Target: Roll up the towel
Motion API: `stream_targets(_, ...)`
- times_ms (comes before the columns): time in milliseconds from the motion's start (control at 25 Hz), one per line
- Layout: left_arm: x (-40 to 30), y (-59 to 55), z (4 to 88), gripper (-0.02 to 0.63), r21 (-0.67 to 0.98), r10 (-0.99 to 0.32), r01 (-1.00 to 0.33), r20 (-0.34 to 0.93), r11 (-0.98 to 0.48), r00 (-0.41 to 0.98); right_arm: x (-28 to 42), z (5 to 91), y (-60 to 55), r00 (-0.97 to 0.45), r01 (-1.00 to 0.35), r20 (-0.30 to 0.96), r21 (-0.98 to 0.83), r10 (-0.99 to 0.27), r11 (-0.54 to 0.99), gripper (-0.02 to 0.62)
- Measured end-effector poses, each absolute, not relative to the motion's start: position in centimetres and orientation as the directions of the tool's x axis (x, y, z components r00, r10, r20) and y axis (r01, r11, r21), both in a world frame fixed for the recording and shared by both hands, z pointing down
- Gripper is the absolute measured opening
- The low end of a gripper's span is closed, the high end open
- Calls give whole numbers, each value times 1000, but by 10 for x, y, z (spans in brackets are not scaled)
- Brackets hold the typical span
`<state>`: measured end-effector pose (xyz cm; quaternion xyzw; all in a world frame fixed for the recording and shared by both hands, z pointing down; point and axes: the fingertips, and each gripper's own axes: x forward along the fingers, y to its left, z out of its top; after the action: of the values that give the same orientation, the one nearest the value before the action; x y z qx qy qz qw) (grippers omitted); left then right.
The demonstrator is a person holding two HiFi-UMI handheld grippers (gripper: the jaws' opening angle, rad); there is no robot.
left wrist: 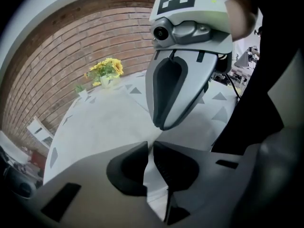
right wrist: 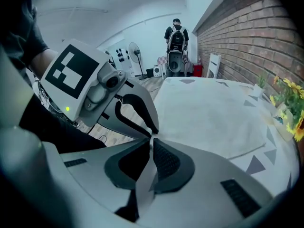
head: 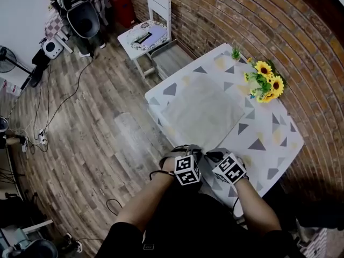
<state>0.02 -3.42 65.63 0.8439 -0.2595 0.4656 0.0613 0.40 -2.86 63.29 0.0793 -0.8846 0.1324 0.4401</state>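
both grippers pinched on the towel's near edge

the left gripper [left wrist: 149,148] has its two dark jaws drawn almost together, and only a thin fold of pale cloth shows in the slit between them, running on down beneath the jaws. the right gripper [right wrist: 151,146] stands the same way: jaws narrow, clamped on a thin grey-white strip of the same cloth. in each gripper view the tip of the other gripper sits just beside, so the two pairs of tips nearly meet. seen from the head view, the two grippers lie side by side at the near edge of the table [head: 271,144], both tilted downward toward it

the cloth they pinch looks to be the near edge of the towel [head: 204,109], a pale grey square. the rest of it lies spread flat over the middle of the table and is not yet rolled. whether any of the table's own covering is caught in the pinch cannot be told. the table is white with grey and yellow triangles

at the table's far side, close to the brick wall [head: 242,15], stands a bunch of sunflowers [head: 266,82], apart from the towel's far corner. a small green plant [head: 235,52] sits near the far corner of the table. past the table's left end a white chair [head: 153,28] stands on the wooden floor [head: 91,122], its back toward the wall
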Motion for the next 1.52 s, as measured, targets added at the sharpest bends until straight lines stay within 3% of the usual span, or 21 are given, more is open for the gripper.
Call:
stream_targets(360, -2, -25, 665, 40, -41, -331, -536, 825, -843, 458, -8, 648, -50, -555, -195, 832, -124, -5, 973, 39)
stream_targets(600, -6, -33, 658, 46, -95, -394, -568, 812, -818, 430, -16, 660, -60, -534, -175, 846, -134, 21, 975, 40)
stream_targets(760, -6, -40, 657, 84, -129, -412, -561, 811, -818, 415, -18, 661, -66, -540, -199, 841, -167, 34, 966, 43)
stream_targets(1200, 9, -44, 666, 60, -92, -360, -515, 818, -852, 450, -8, 656, -79, -595, -276, 803, -244, 34, 930, 74)
stream_targets(1360, 8, -44, 665, 58, -57, -344, -527, 815, -848, 466, 4, 637, -77, -627, -196, 779, -185, 21, 963, 75)
stream_targets(1520, 7, -44, 666, 55, -21, -335, -548, 812, -836, 478, 8, 639, -50, -608, -38, 788, -149, 95, 988, 72)
